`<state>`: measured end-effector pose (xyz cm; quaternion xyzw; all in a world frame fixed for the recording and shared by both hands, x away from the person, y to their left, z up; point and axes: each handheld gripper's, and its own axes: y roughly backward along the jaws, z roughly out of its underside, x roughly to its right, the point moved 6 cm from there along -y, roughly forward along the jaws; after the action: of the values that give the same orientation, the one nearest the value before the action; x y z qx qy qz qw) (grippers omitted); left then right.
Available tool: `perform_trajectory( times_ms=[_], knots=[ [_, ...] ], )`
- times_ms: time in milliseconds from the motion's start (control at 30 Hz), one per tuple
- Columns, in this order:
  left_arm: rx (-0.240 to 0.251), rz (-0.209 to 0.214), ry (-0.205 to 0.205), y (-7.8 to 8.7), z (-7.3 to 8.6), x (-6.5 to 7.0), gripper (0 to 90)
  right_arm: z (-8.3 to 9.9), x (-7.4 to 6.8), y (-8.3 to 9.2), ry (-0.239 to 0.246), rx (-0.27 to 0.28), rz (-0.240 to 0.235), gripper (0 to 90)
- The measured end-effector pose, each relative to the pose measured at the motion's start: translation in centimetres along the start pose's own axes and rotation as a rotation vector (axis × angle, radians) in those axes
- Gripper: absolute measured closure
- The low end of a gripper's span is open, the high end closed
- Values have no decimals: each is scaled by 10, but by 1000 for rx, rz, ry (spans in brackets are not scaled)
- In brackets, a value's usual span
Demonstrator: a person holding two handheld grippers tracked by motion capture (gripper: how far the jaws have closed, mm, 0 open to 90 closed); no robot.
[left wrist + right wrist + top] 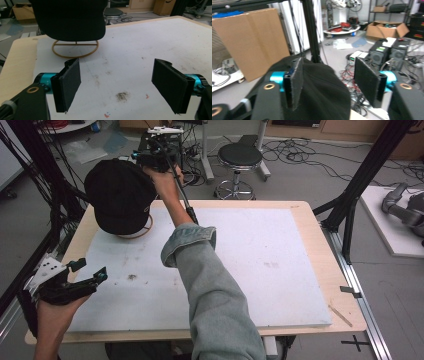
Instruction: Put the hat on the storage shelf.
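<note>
Here both tongs gape wide, left tongs (91,271) over the table (305,220), right tongs (327,80) beside the unlabelled black cap (120,195).

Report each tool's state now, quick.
Left tool: open, holding nothing.
Right tool: open above the black cap, not gripping it.

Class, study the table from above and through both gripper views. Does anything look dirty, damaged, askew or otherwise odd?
The white board on the table is soiled: a dark smudge and small red flecks lie near the open left gripper. The black cap sits on its wire stand, nothing spilled or toppled.
</note>
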<state>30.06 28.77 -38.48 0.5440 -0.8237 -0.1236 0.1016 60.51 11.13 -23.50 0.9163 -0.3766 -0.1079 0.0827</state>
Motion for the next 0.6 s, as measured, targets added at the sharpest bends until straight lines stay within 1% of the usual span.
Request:
perform_trajectory(
  times_ms=[67, 167, 333, 467, 567, 600],
  knots=[
    [-1, 3, -3, -2, -1, 1, 234, -1, 9, 11, -6, 9, 10, 382],
    [-2, 6, -4, -5, -1, 2, 234, 0, 23, 26, -7, 12, 42, 330],
    [-9, 12, -14, -8, -1, 4, 234, 3, 51, 58, -53, 30, 82, 264],
    [-14, 11, -19, -10, 1, 4, 233, 7, 66, 81, -44, 34, 119, 250],
    [-17, 13, -17, -12, 1, 5, 233, 9, 75, 97, -53, 40, 131, 236],
    [-18, 14, -19, -12, 1, 6, 232, 10, 79, 105, -53, 45, 140, 235]
  ],
)
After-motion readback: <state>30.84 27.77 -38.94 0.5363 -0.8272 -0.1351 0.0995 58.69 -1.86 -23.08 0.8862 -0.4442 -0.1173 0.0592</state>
